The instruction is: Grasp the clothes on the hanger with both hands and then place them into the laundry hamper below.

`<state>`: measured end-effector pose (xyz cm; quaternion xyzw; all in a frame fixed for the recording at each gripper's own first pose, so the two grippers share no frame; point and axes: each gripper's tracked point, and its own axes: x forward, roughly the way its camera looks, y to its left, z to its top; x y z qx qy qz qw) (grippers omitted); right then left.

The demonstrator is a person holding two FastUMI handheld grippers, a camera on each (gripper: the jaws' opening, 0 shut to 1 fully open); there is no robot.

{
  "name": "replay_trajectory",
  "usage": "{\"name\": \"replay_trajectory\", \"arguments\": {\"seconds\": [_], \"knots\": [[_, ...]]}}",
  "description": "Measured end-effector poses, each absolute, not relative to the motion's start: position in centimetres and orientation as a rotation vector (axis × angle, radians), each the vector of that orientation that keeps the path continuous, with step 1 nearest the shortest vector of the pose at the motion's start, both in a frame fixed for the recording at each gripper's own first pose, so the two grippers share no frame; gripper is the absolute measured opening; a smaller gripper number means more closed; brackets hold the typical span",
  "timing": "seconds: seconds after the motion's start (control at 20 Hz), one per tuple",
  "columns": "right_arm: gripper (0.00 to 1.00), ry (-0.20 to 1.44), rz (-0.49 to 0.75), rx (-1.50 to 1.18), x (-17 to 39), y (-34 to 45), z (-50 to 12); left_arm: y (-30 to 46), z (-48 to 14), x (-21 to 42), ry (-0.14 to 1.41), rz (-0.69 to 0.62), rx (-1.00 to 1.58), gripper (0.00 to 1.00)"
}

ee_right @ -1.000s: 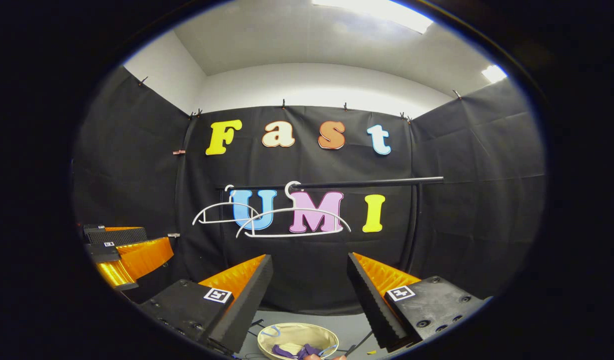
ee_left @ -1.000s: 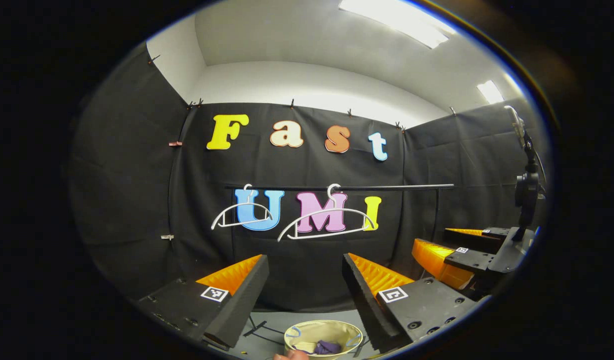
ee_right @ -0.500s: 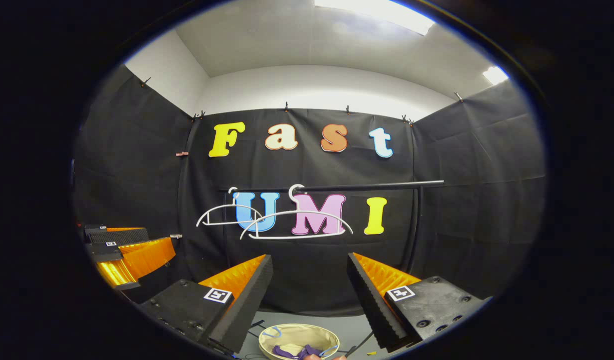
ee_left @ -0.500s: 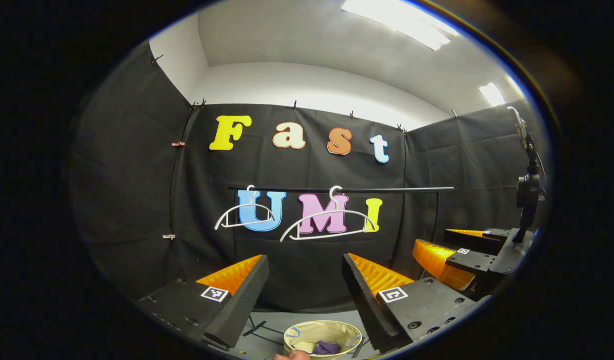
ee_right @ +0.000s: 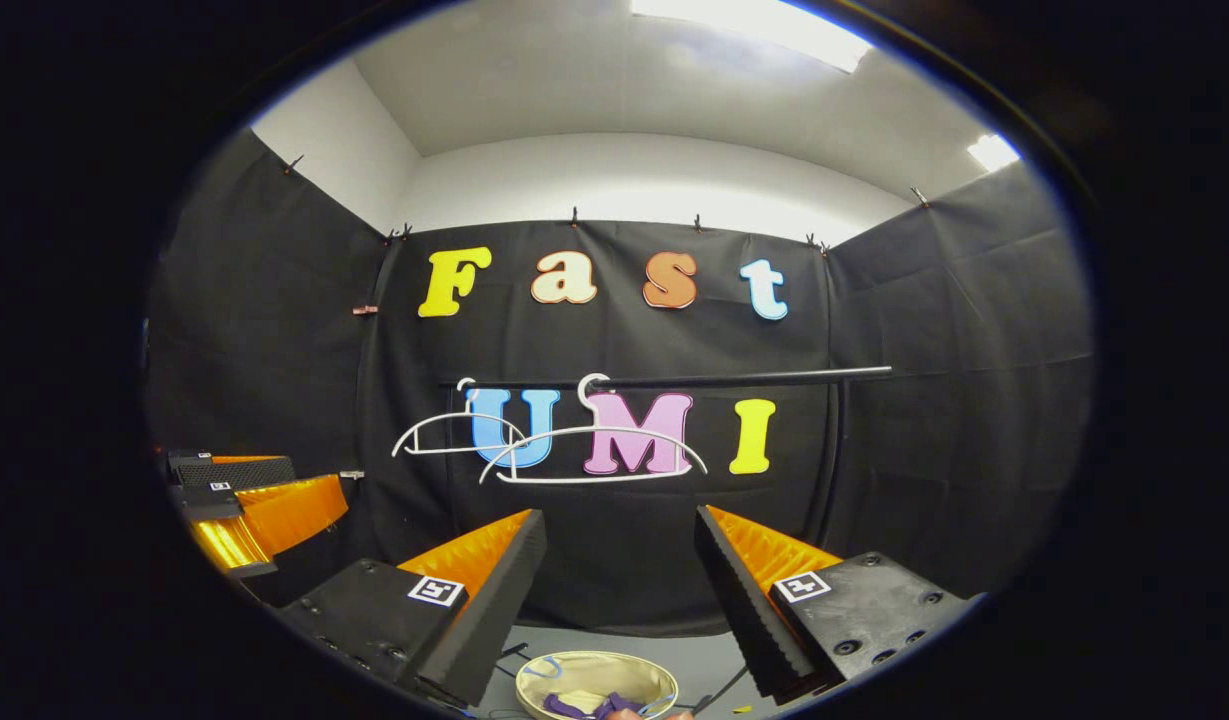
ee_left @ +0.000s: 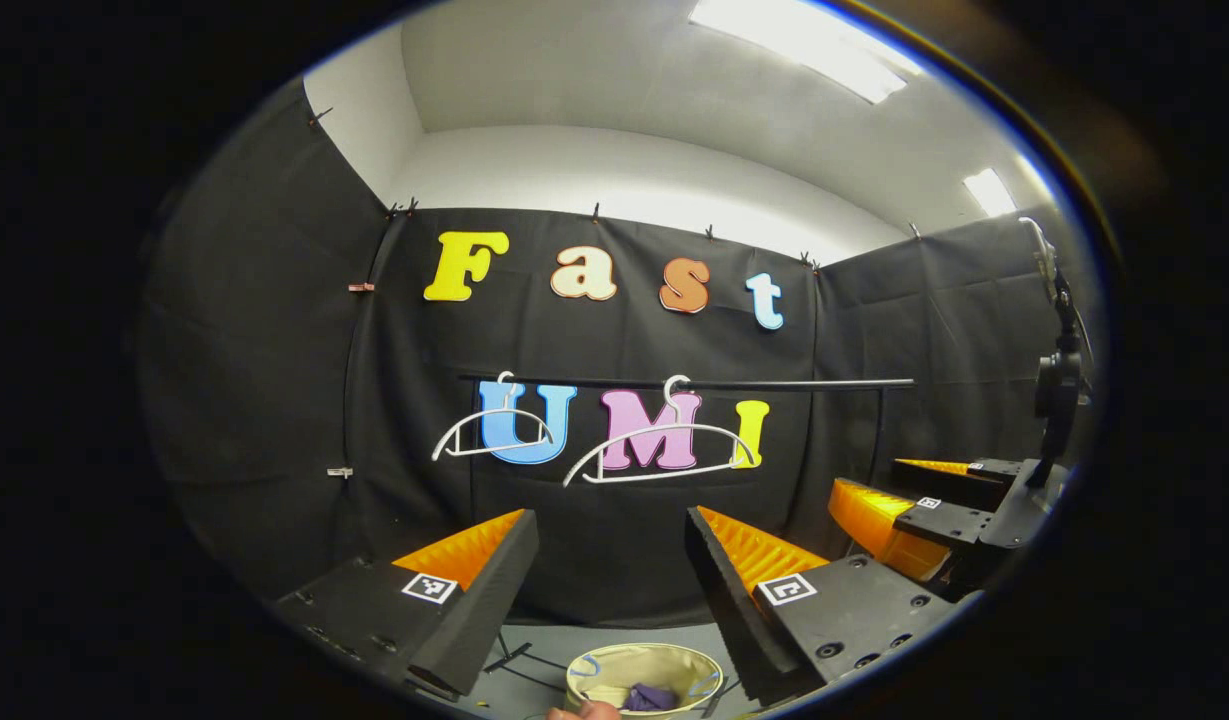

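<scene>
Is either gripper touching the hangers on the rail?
Apart. In the right gripper view the right gripper stands open well below and short of the bare hangers; the left gripper view shows the left gripper likewise.

Purple clothes bunched inside round beige hamper on floor; two white hangers bare.

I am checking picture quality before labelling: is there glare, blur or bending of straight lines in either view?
Left gripper view: ceiling lights blown out white; the rail bows with fisheye distortion; hangers sharp. Right gripper view: a ceiling light glares at the top; the laundry hamper is cut off at the edge.
</scene>
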<state>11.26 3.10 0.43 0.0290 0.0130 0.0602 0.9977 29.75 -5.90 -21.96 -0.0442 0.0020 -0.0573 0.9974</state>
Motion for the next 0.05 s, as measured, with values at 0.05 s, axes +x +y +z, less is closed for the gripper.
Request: {"name": "replay_trajectory", "arguments": {"seconds": [0.05], "knots": [[0.96,0.026,0.119,0.059,11.36,3.09,0.41,-6.03,-21.96,29.85,0.004,-0.116,-0.088,0.93]]}}
